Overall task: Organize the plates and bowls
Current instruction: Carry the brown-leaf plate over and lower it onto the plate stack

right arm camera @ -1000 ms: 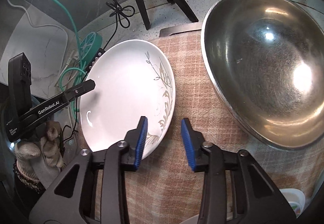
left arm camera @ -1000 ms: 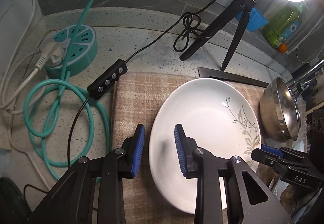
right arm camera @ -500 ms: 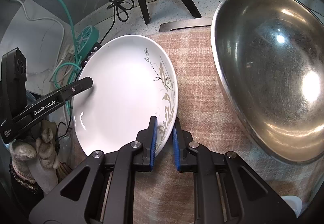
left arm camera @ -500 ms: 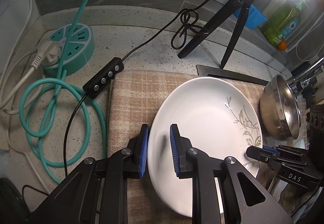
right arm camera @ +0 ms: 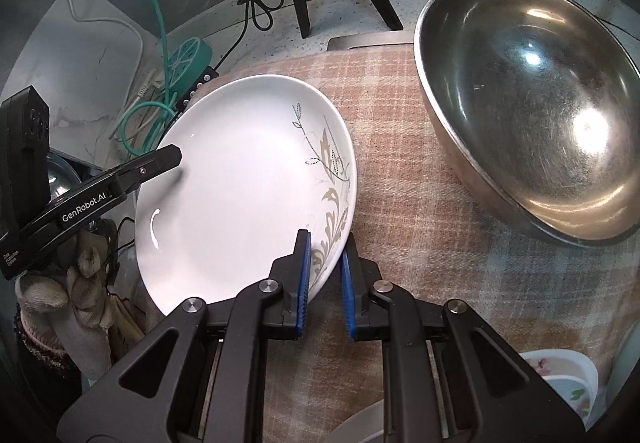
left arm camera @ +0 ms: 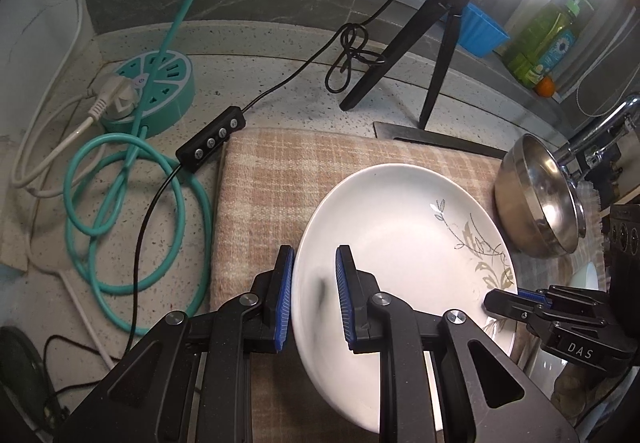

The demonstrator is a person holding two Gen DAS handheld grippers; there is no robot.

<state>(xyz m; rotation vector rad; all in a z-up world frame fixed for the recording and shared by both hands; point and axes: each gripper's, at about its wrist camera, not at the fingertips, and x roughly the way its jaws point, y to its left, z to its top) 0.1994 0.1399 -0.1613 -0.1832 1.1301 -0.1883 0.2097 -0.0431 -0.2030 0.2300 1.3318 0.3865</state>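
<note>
A: Where is the white plate [left arm camera: 400, 243] sitting?

B: On the checked cloth [left arm camera: 260, 179] spread over the speckled countertop [left arm camera: 256, 83], with a grey leaf pattern along one side of its rim. It looks tipped up off the cloth, though the fisheye bend makes that hard to judge.

A: And the left gripper [left arm camera: 314, 297]?

B: Its blue pads straddle the plate's near-left edge, one outside the rim and one over the inside. They sit a little wider than the rim, so it looks slightly apart rather than pinched tight.

A: The right gripper [right arm camera: 325, 279]?

B: Closed down on the opposite edge, right at the leaf pattern, with a pad on each face of the rim. In the left wrist view its tip shows at the plate's far-right edge.

A: What else is close by?

B: A large stainless steel bowl [right arm camera: 528, 107] rests on the same cloth, to the right of the plate and apart from it. Off the cloth on the left are a teal round power strip [left arm camera: 154, 93] with its coiled teal cable [left arm camera: 132, 211], and a black inline switch [left arm camera: 210, 141]. A black tripod [left arm camera: 420, 55] stands behind the cloth.
</note>
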